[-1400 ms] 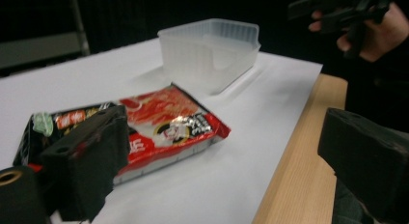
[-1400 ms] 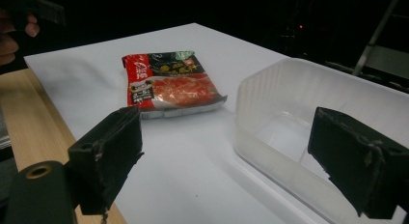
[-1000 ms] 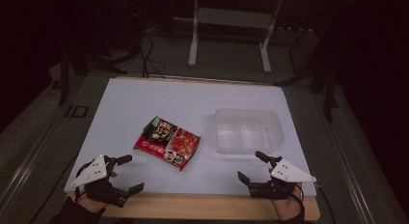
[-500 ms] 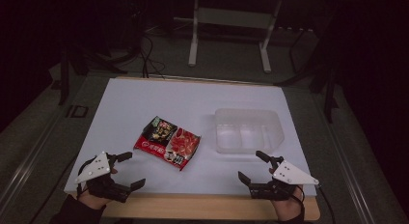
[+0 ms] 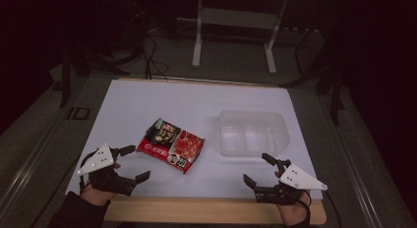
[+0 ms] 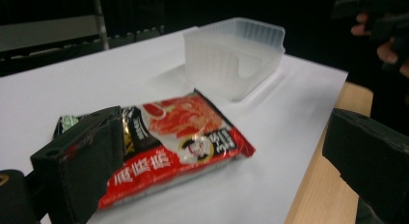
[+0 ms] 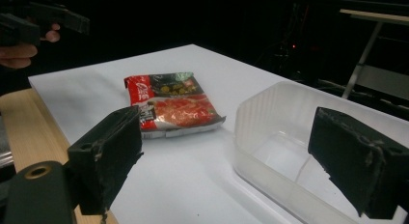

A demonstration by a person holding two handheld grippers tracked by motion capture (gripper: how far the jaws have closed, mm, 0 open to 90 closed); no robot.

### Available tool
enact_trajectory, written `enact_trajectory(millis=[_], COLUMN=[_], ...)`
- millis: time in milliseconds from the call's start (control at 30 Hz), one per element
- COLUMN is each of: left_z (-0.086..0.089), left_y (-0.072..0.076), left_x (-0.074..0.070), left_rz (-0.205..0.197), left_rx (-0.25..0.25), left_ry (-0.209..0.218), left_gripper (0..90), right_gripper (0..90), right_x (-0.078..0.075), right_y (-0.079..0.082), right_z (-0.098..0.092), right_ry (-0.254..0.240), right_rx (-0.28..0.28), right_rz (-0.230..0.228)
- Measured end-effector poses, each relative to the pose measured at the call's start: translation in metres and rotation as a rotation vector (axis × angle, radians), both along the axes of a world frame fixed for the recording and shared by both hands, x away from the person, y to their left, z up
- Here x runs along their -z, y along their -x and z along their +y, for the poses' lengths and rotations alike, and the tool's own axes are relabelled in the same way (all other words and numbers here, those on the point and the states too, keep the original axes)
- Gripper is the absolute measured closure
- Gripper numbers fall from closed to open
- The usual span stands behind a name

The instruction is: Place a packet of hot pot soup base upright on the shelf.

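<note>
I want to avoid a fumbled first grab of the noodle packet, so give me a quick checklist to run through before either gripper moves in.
1. Left gripper open: ok, its jaws stand wide apart.
2. Right gripper open: ok, jaws spread, nothing between them.
3. Noodle packet free to grasp: ok, it lies flat on the white table, touched by neither gripper.
4. Clear plastic container ready to receive: ok, it stands upright, open side up, and looks empty.
5. Packet apart from container: ok, bare table shows between them.
6. Packet sealed and undamaged: cannot tell, the wrapper is crinkled and glare hides its edges.
</note>
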State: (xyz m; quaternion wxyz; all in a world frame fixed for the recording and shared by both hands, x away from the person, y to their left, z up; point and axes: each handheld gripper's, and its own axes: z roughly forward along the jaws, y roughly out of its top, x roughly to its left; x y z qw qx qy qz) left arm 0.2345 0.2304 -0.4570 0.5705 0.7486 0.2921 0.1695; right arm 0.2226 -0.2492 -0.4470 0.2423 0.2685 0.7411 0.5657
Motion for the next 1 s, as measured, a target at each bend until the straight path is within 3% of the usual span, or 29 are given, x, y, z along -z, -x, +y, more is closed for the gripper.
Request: enact_trajectory(millis=[133, 300, 433, 633, 700, 767, 900, 1000], left_z=[0.0, 0.004, 0.006, 0.007, 0.007, 0.006, 0.007, 0.008], left_y=[-0.008, -0.019, -0.03, -0.044, -0.05, -0.054, -0.067, -0.075], left_x=[-0.006, -0.01, -0.012, -0.011, -0.009, -0.006, 0.0, 0.007], left_rz=[0.001, 0.015, 0.057, 0.09, 0.106, 0.094, 0.149, 0.155], left_rx=[-0.002, -0.056, -0.054, -0.09, -0.102, -0.137, -0.149, -0.187], left_ry=[-0.01, -0.021, -0.012, -0.014, -0.035, -0.073, -0.084, -0.108], left_gripper=[2.0, 3.0, 3.0, 3.1, 3.1, 3.1, 3.1, 3.1], right_gripper=[11.6, 11.6, 11.5, 11.5, 11.5, 11.5, 11.5, 11.5], right_x=[-0.001, -0.002, -0.002, -0.002, -0.002, -0.002, -0.002, -0.001], right_y=[0.001, 0.002, 0.003, 0.003, 0.003, 0.002, 0.002, 0.002], right_z=[0.001, 0.002, 0.002, 0.003, 0.003, 0.003, 0.003, 0.004], right_ry=[0.007, 0.012, 0.003, 0.009, 0.02, 0.021, 0.02, 0.02], right_rx=[0.005, 0.009, 0.007, 0.006, 0.008, 0.011, 0.008, 0.003], right_rz=[-0.009, -0.011, -0.004, -0.008, -0.018, -0.014, -0.011, -0.006])
